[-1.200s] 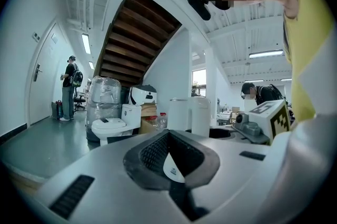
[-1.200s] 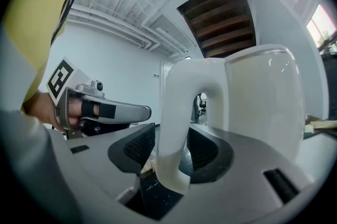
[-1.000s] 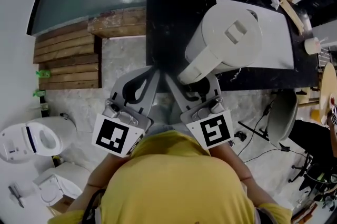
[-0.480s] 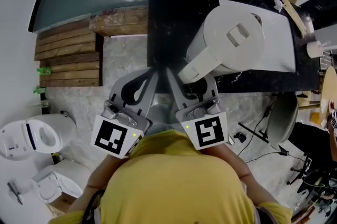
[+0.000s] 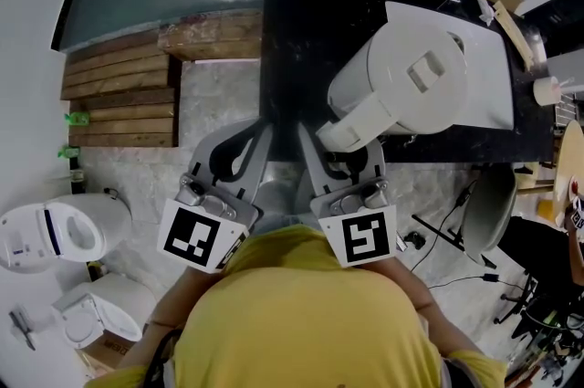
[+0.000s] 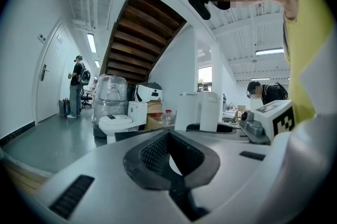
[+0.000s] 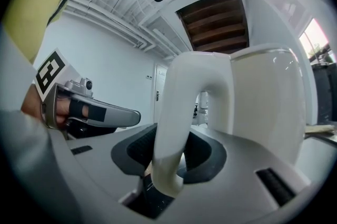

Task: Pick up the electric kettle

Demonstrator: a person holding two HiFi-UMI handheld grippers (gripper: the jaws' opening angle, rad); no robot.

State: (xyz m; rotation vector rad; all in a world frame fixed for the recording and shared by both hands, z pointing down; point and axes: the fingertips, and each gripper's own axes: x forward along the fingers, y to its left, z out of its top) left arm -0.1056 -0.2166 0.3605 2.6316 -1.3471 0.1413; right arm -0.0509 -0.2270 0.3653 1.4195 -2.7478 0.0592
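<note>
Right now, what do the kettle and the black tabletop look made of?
The kettle: white plastic, seemingly; smooth, semi-gloss moulded shell with soft highlights. The tabletop: black, faintly speckled and sheened, maybe stone or laminate; can't tell which.

One kettle — two claws, left claw and right claw — one table.

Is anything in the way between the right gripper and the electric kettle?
Nothing visible stands between them. The right gripper has just been closing its jaws, which now clamp the handle of the electric kettle.
</note>
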